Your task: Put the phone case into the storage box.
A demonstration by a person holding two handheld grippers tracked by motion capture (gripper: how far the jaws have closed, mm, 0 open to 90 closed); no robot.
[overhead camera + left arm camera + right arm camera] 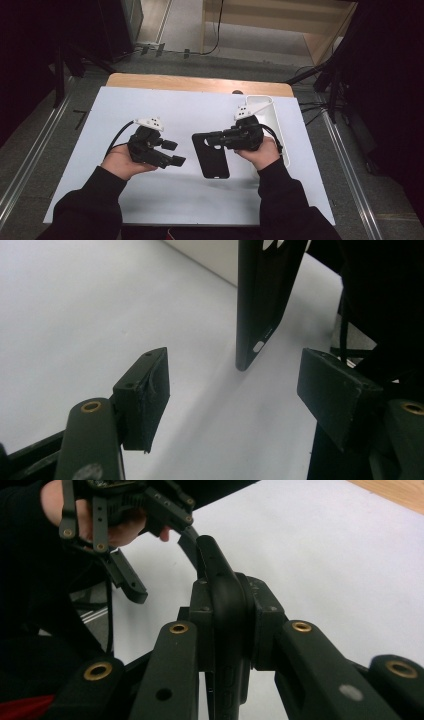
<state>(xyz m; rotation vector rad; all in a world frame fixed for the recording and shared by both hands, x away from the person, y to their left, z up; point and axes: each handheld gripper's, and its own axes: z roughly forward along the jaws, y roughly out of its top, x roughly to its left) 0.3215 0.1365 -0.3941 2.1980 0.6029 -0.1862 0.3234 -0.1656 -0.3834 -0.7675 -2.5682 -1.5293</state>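
Case: I see a black phone case (pixel 211 155) a little right of the white mat's (pixel 150 200) middle, with its upper end clamped in my right gripper (pixel 210 137).
Case, long axis: in the high view it runs from 12 o'clock down to 6 o'clock, leaning slightly toward 5 o'clock at the near end; the gripped end is the far one.
Case, facing: in the left gripper view the phone case (pixel 260 305) stands on edge, its thin side toward me, with a small white-rimmed cutout low on that side. Whether its lower corner touches the mat, I cannot tell.
Right gripper: jaws closed tight on the case's rim; in the right gripper view I see the phone case (pixel 220 580) curving up from between the two pads. The hand comes in from 3 o'clock of the case.
Left gripper: my left gripper (pixel 172 152) sits at 9 o'clock of the case, just beside it, pointing toward it. Jaws partly open with nothing between them; in the left gripper view the two pads (pixel 145 395) stand apart and the case hangs beyond them.
Tray: a white tray (pixel 270 120) lies at 2 o'clock on the mat, its long axis near 12 to 6. My right hand covers its near part, and I see nothing in the part that shows.
Table: bare wood of the table (pixel 200 82) shows beyond the mat at 12 o'clock.
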